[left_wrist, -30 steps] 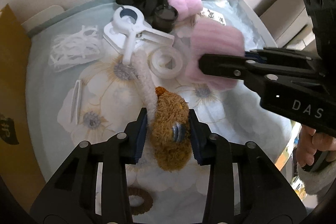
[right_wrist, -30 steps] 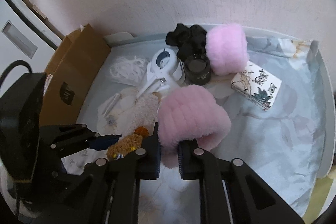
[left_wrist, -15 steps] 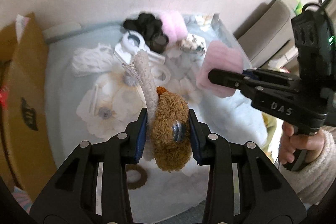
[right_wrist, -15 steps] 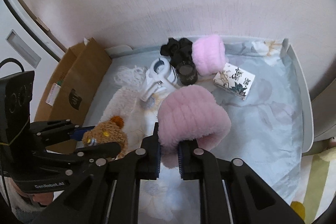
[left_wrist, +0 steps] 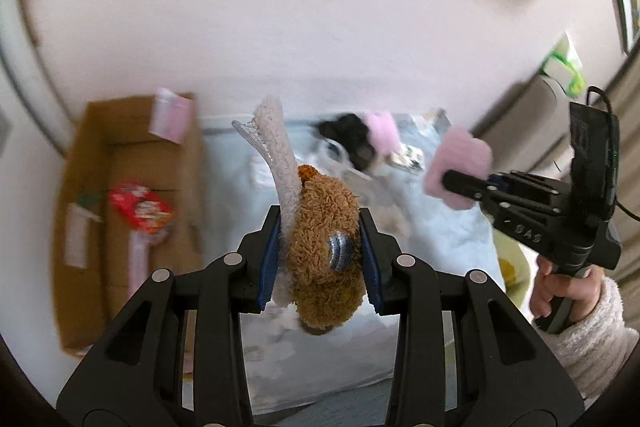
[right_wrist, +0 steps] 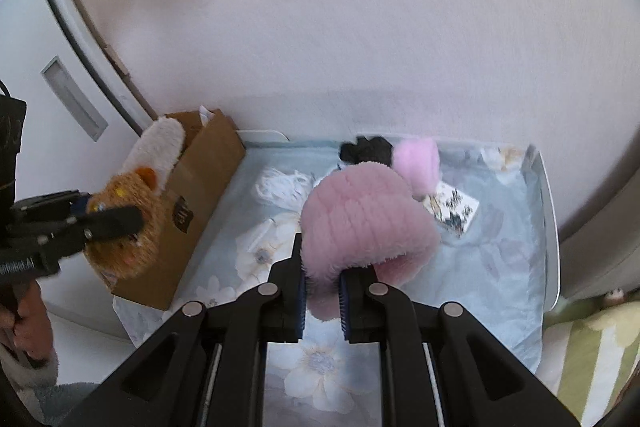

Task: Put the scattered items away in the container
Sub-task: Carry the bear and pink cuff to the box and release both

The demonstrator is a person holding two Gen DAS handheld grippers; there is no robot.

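My left gripper (left_wrist: 320, 259) is shut on a brown plush bear headband (left_wrist: 324, 247) with a white fluffy band (left_wrist: 276, 151), held high above the table. In the right wrist view the bear headband (right_wrist: 128, 223) hangs beside the open cardboard box (right_wrist: 200, 187). My right gripper (right_wrist: 322, 291) is shut on a pink furry cuff (right_wrist: 364, 223), lifted over the floral cloth; the cuff (left_wrist: 460, 167) shows at the right of the left wrist view. The box (left_wrist: 100, 195) holds a red packet (left_wrist: 140, 207).
On the floral cloth (right_wrist: 480, 259) lie a second pink cuff (right_wrist: 416, 163), a black scrunchie (right_wrist: 364, 151), a white cord bundle (right_wrist: 284, 187) and a patterned card box (right_wrist: 452, 207). A raised tray rim (right_wrist: 548, 211) bounds the right side. A person's hand (left_wrist: 560, 287) grips the right tool.
Both grippers have risen with their loads. The left one has swung left and now looks toward the cardboard box; the table items have shrunk into the distance.
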